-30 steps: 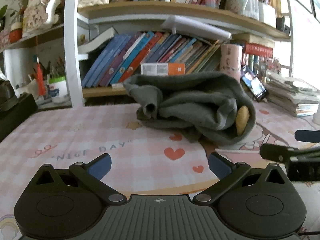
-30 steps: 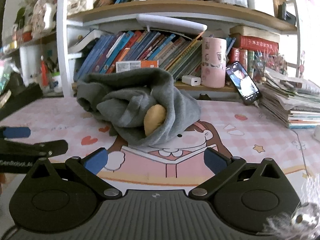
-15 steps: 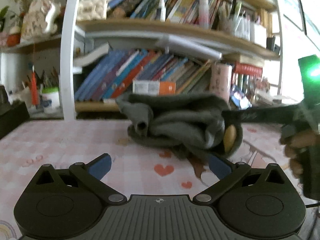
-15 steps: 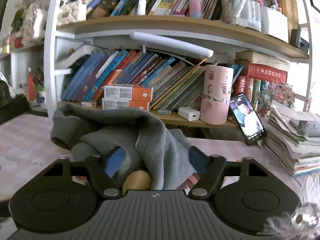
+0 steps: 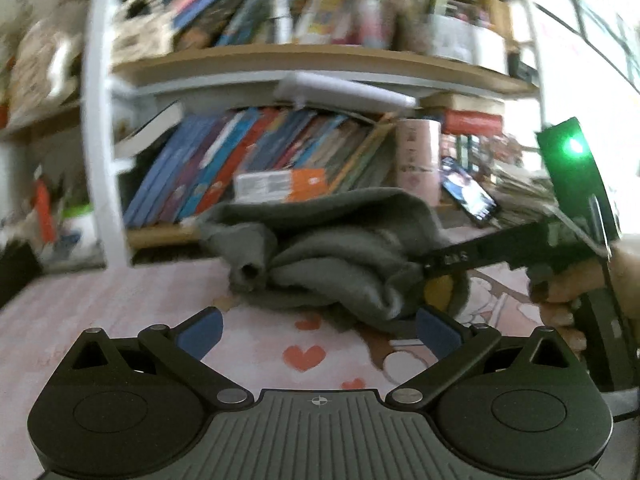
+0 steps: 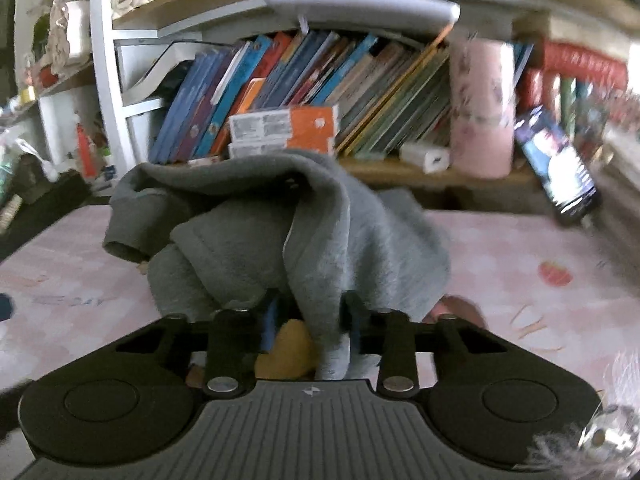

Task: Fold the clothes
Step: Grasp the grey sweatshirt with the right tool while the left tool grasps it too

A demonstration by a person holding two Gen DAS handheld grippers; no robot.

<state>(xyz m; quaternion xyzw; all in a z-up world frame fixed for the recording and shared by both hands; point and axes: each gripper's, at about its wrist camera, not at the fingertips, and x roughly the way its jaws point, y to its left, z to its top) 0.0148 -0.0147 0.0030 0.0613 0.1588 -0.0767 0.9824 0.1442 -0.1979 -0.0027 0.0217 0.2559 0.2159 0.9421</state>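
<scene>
On the pink counter (image 5: 120,304), the right claw (image 6: 308,320) pinches a fold of the crumpled grey sweatshirt (image 6: 280,224) while the left claw (image 5: 318,330), spread, waits; lifting and spreading it likely comes next.

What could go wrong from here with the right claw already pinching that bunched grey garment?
1. The right claw is shut on a thick fold of the grey sweatshirt, so lifting may drag the whole heap instead of spreading it.
2. The left claw is open, short of the cloth, so nothing anchors the other side.
3. The propped phone stands close behind and could get knocked.
</scene>
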